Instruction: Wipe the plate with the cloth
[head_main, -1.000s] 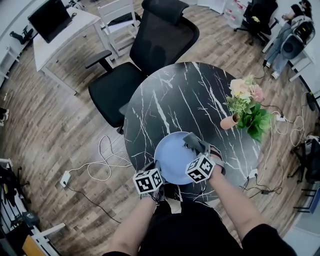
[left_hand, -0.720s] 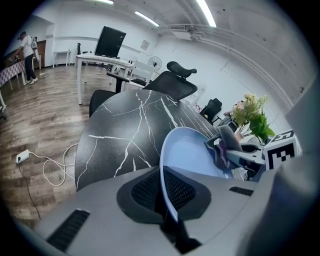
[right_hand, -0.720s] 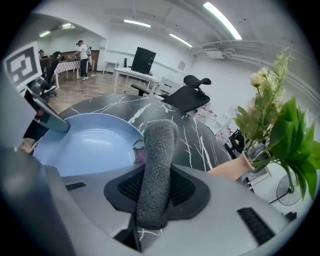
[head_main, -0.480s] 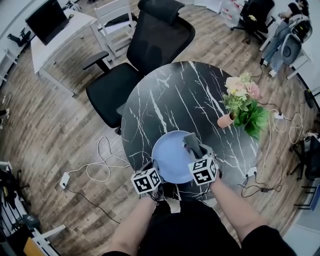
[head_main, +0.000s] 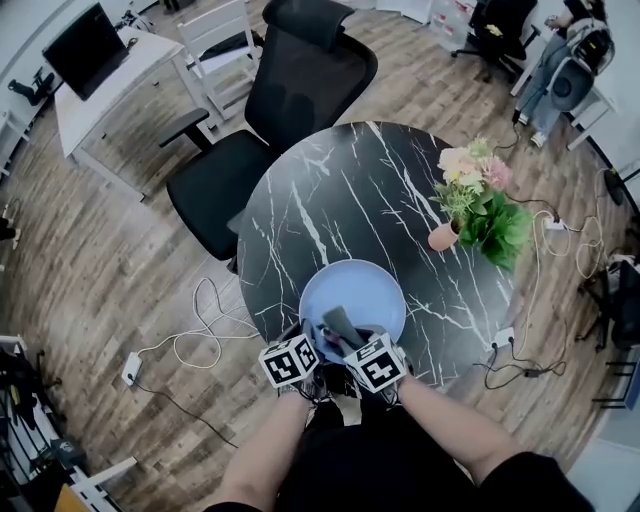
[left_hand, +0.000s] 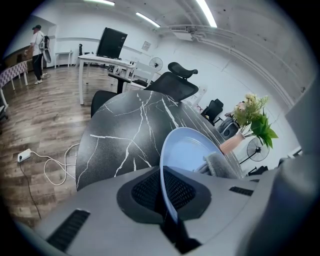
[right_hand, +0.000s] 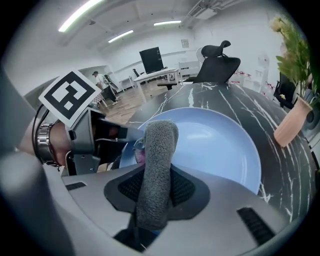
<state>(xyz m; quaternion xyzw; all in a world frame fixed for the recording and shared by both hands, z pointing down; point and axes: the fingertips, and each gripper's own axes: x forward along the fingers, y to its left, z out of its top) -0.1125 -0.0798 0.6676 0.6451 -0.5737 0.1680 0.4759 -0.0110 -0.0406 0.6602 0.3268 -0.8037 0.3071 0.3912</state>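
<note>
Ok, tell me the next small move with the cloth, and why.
Probably sweep the cloth across the plate toward its far side: the right tongs grip it over the near edge, beside the left tongs clamping that rim.

The pale blue round plate (head_main: 360, 288) is unpatterned; the black round marble worktop (head_main: 330, 190) carries white veins; the grey fuzzy cloth (head_main: 339, 323) is one plain shade.
</note>
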